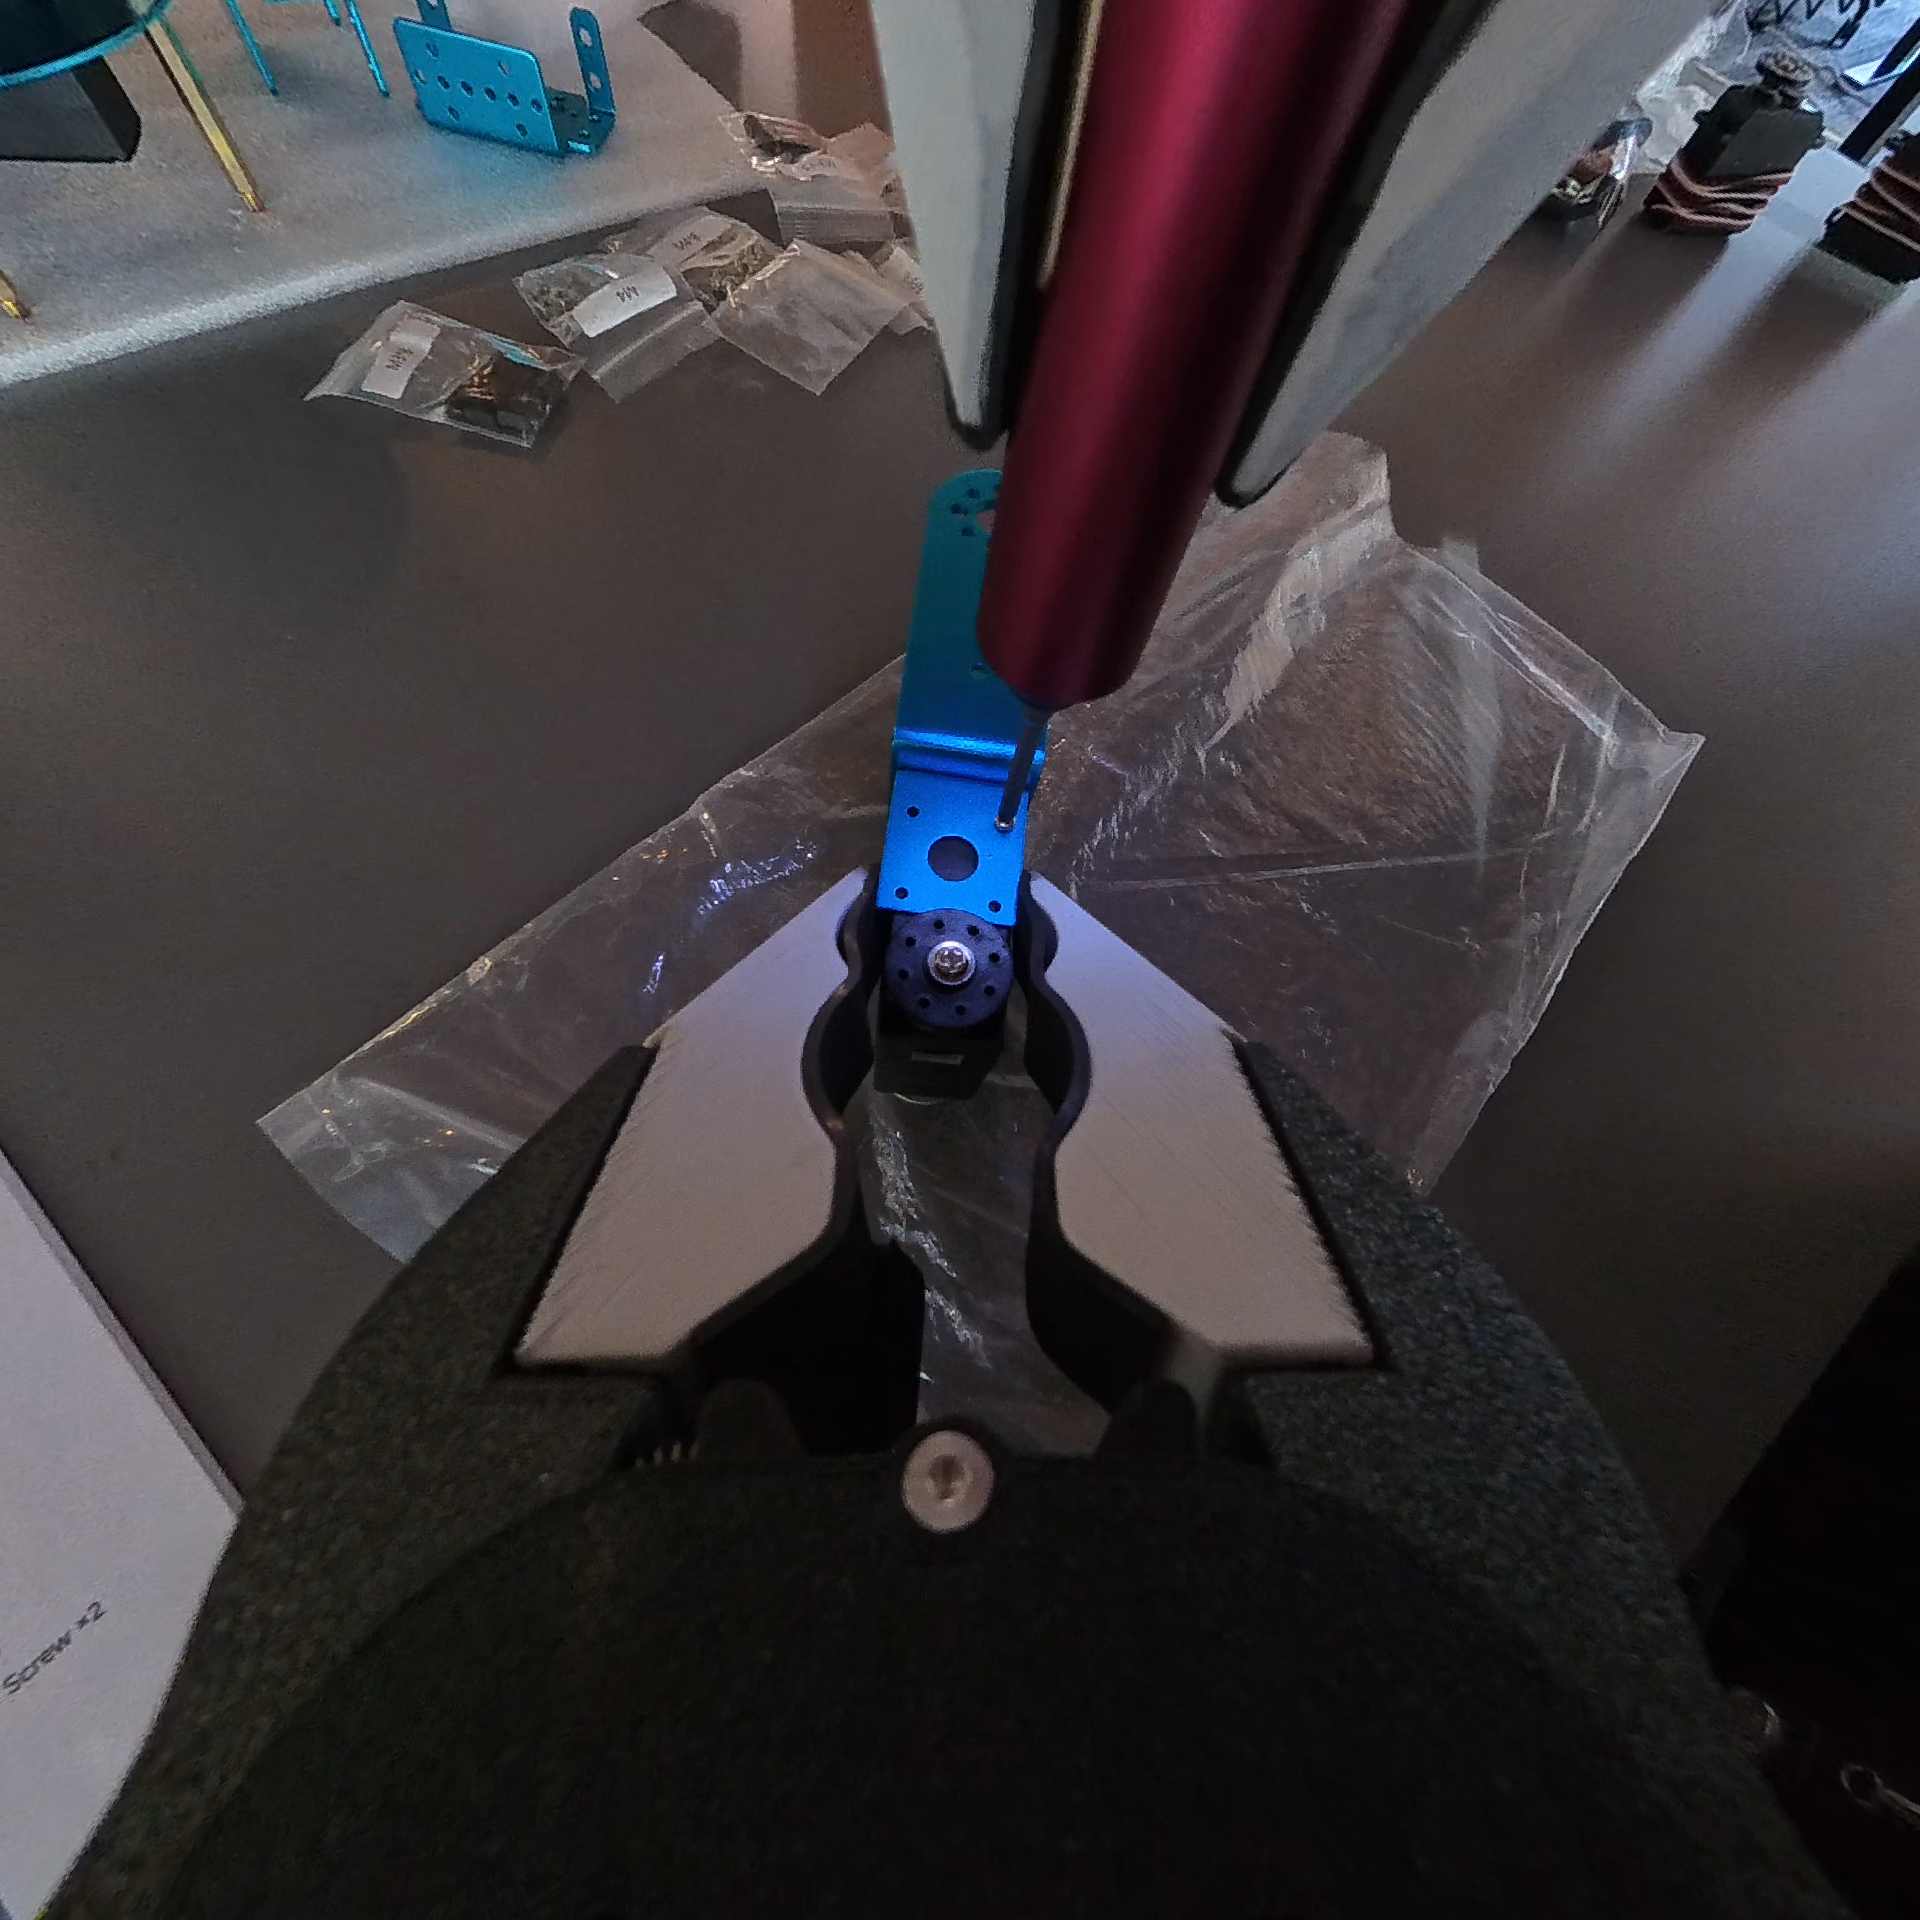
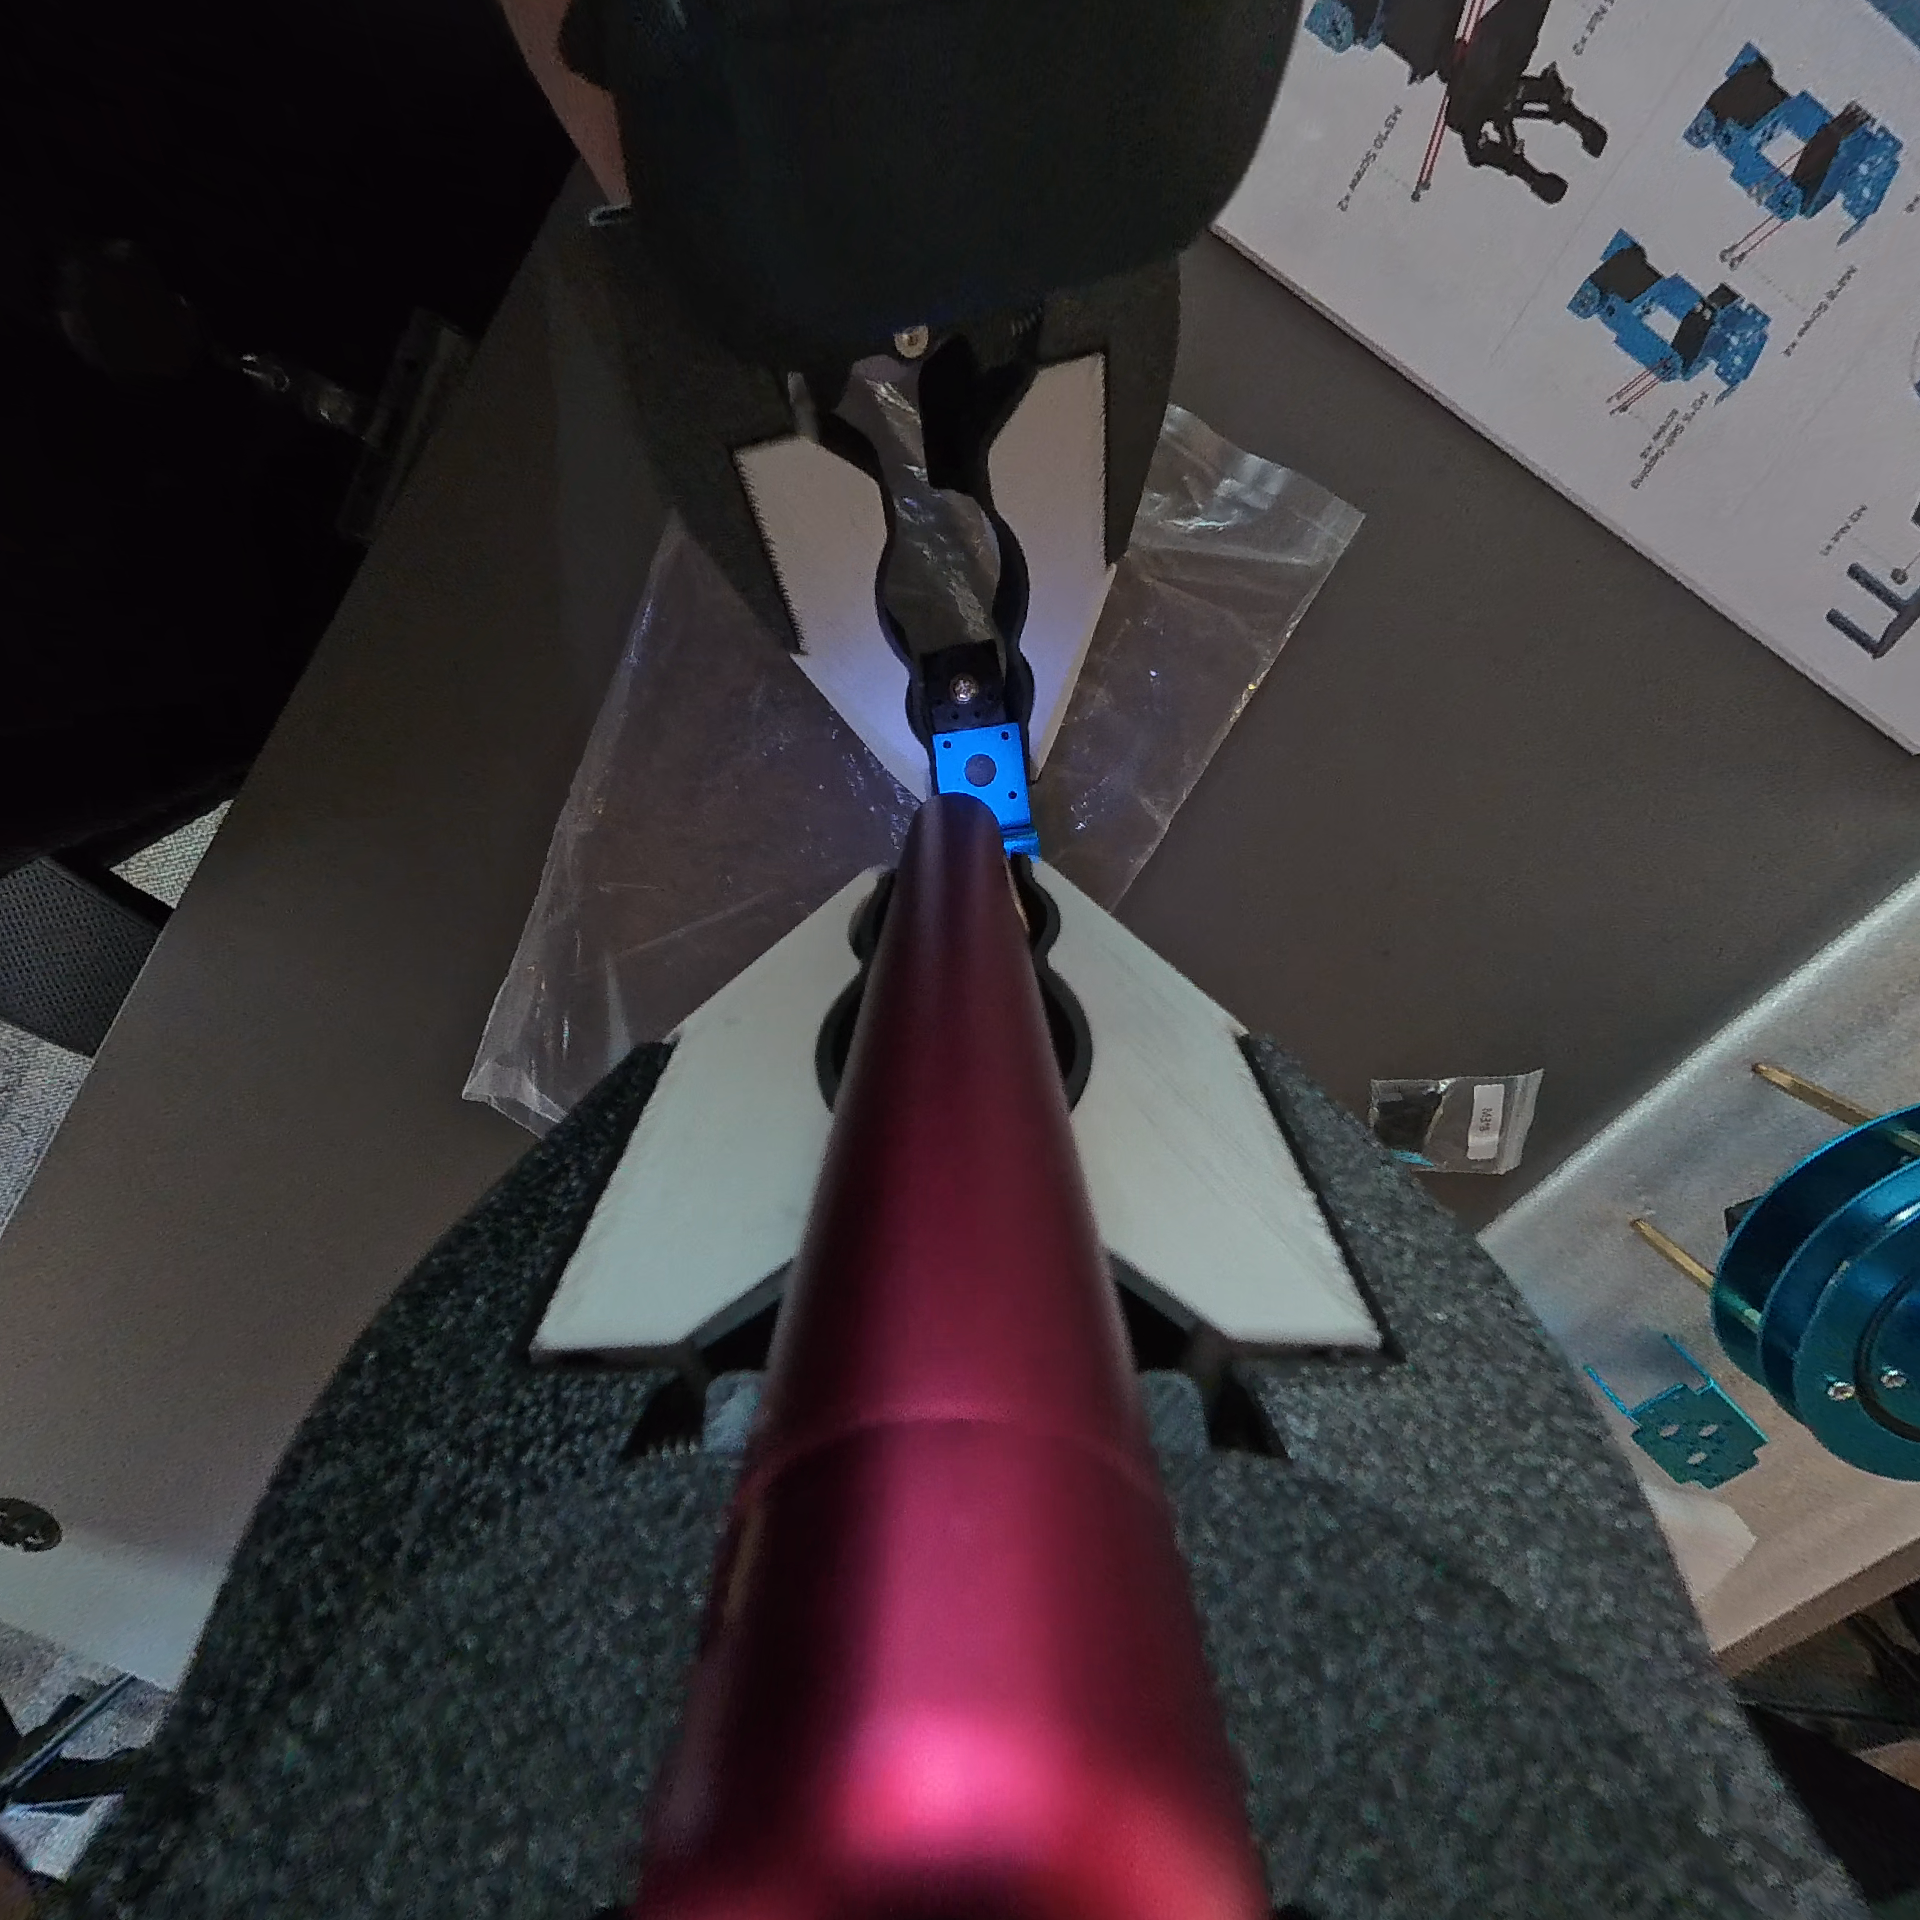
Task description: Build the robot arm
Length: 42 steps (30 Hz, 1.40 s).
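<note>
My left gripper (image 1: 948,935) is shut on a black servo (image 1: 940,997) with a round horn and a centre screw. A blue metal bracket (image 1: 951,790) lies on top of the servo and extends away from me. My right gripper (image 2: 961,904) is shut on a red screwdriver (image 2: 935,1351). In the left wrist view the screwdriver (image 1: 1132,364) comes down from above, and its thin bit touches a screw at the bracket's right edge. In the right wrist view the bracket (image 2: 977,774) and servo (image 2: 966,701) sit just past the screwdriver tip, held by the left gripper (image 2: 966,717).
A clear plastic bag (image 1: 1351,831) lies on the grey table under the work. Small bags of hardware (image 1: 644,301) and a blue U-bracket (image 1: 499,88) lie far left. An instruction sheet (image 2: 1662,312) lies at the right. A teal round base (image 2: 1829,1320) stands on a pad. My hands' fingertips stand some 8 cm from each other.
</note>
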### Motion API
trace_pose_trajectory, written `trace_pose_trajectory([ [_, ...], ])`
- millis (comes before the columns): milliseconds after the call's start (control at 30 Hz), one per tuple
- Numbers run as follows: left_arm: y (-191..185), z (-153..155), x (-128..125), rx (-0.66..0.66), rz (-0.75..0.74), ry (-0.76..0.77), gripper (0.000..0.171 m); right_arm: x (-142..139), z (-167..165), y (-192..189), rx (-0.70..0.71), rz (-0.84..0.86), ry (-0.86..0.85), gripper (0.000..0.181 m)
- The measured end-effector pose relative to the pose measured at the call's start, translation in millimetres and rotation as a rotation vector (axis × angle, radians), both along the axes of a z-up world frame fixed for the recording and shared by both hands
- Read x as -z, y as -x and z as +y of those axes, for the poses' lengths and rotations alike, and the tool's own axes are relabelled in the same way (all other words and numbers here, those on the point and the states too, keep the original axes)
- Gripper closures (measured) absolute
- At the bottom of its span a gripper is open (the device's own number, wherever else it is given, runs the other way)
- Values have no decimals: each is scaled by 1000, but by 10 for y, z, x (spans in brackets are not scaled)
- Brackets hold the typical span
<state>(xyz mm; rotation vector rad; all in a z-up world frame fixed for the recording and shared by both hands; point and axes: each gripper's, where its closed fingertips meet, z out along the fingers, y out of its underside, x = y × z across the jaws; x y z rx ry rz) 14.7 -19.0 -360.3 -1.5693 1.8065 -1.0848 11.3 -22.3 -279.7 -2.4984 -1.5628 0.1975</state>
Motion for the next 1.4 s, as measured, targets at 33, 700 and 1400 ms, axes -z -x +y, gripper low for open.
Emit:
trace_pose_trajectory([
  [33,0,-1,1,0,0,-2,148,0,1,-2,0,1,2,159],
  [700,-1,-2,2,1,1,4,148,1,3,-10,-14,10,0,159],
  [1400,2,-5,3,3,2,3,148,2,1,-18,-11,21,2,159],
])
